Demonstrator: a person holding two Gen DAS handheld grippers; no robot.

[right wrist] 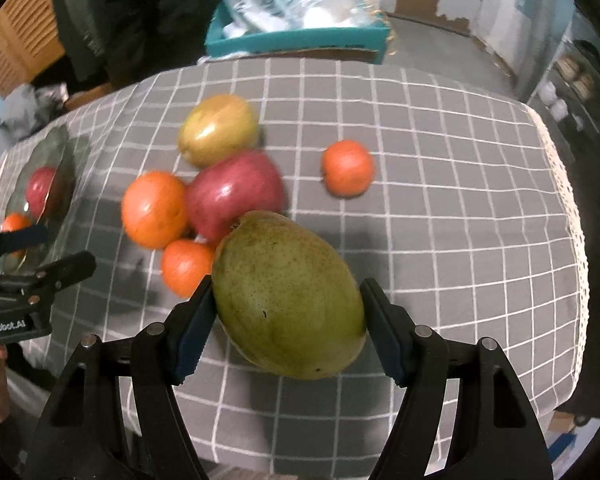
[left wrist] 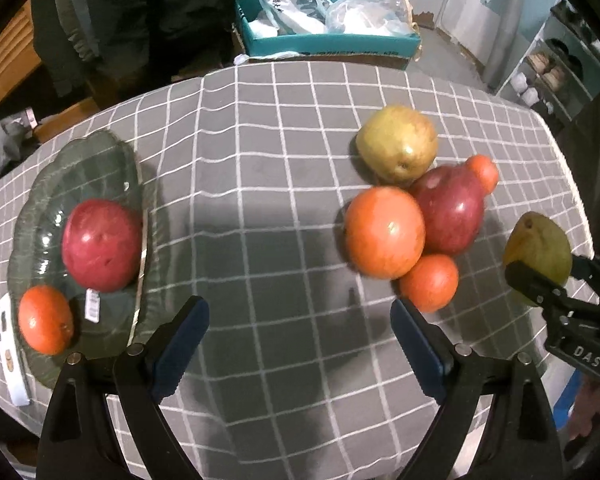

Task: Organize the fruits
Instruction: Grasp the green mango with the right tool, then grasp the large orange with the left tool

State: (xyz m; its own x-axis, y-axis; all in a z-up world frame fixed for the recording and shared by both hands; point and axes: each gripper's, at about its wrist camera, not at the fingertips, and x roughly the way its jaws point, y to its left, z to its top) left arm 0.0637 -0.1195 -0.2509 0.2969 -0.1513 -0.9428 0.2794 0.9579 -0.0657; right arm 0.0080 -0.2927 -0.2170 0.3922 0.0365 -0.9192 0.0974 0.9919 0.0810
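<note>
My right gripper (right wrist: 288,332) is shut on a large green mango (right wrist: 288,296), lifted off the checked cloth; the same mango (left wrist: 540,252) shows at the right edge of the left wrist view. My left gripper (left wrist: 300,344) hangs open over bare cloth, nothing between its fingers. A glass plate (left wrist: 96,160) at the left holds a red apple (left wrist: 102,246) and a small orange (left wrist: 46,320). A cluster lies on the cloth: a yellow-green pear (left wrist: 398,142), a big orange (left wrist: 384,232), a dark red apple (left wrist: 448,210) and two small oranges (left wrist: 430,282) (left wrist: 482,172).
A white remote (left wrist: 10,356) lies by the plate at the table's left edge. Behind the table stands a teal box (left wrist: 332,42) with plastic bags. A person's hand (left wrist: 592,412) holds the right gripper. The table's edge with lace trim (right wrist: 576,240) runs along the right.
</note>
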